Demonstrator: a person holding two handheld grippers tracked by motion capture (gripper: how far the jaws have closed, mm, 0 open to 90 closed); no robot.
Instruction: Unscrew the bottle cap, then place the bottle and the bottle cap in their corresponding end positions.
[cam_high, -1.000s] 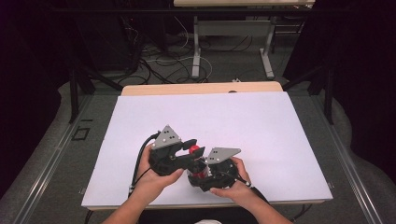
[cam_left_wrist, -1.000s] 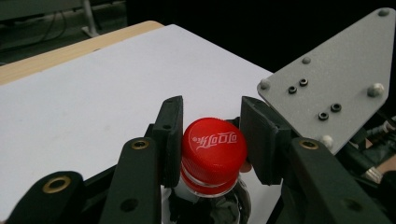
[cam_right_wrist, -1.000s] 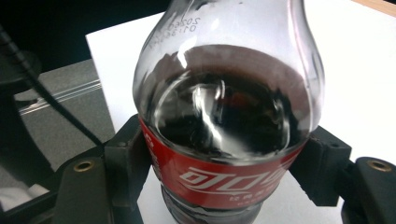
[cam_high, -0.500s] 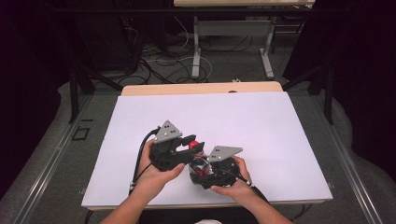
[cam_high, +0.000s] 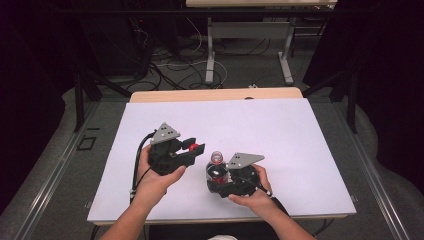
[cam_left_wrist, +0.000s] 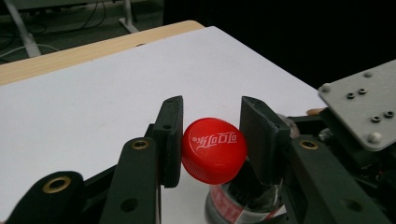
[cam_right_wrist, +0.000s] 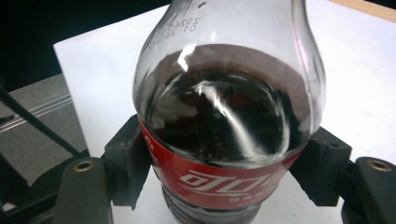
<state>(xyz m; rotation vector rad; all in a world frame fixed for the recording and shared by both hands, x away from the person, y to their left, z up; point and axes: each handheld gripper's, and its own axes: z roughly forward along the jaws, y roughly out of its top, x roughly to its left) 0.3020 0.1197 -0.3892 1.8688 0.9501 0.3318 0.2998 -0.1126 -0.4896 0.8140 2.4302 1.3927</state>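
A red cap (cam_left_wrist: 214, 150) is held clamped between the jaws of the left gripper (cam_high: 192, 148), lifted clear and to the left of the open neck of a cola bottle (cam_high: 216, 169). The bottle is kept upright near the front edge of the white table (cam_high: 300, 135), its labelled body pinched tight by the closed right gripper (cam_high: 214, 181), apparently so that it is steadied while the cap is taken away.

Black two-jaw left tool (cam_high: 196, 147), right tool (cam_high: 218, 176), grey screwed plates, black cables
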